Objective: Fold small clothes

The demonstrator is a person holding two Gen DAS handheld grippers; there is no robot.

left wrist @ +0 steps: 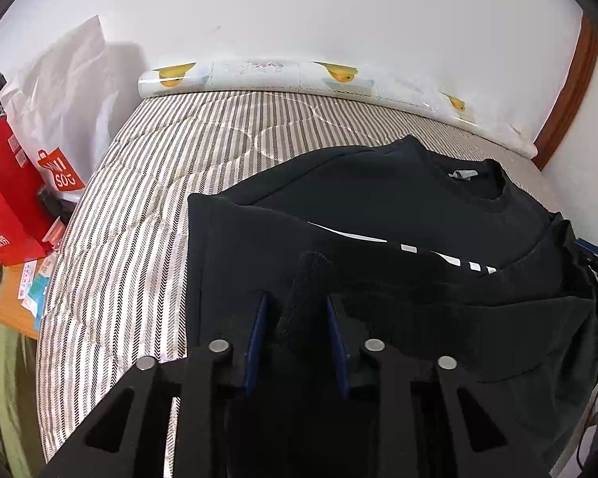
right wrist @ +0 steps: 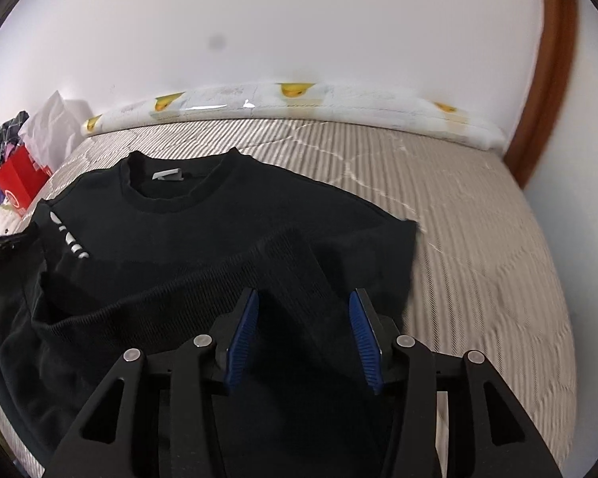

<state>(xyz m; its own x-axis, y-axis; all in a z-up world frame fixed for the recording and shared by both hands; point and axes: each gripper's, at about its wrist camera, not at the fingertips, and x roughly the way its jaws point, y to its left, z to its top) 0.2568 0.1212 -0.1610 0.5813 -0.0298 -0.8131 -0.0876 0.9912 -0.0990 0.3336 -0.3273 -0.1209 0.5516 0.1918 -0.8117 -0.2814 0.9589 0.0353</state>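
A black sweatshirt point(left wrist: 398, 207) with white lettering lies on the striped bed point(left wrist: 139, 183), collar toward the wall; its lower part is lifted and folded up over the chest. My left gripper point(left wrist: 297, 318) is shut on the ribbed hem, a bunch of cloth standing up between its blue pads. In the right wrist view the sweatshirt point(right wrist: 187, 231) fills the middle, and my right gripper point(right wrist: 303, 318) has its jaws apart, with the ribbed hem point(right wrist: 291, 275) lying between the blue pads. The right gripper also shows in the left wrist view point(left wrist: 596, 257) at the right edge.
A rolled duck-print mat point(left wrist: 299, 75) lies along the white wall at the bed's far edge. A red box point(left wrist: 4, 199) and a white shopping bag point(left wrist: 59, 119) stand left of the bed. A wooden frame point(right wrist: 546, 79) rises at the right.
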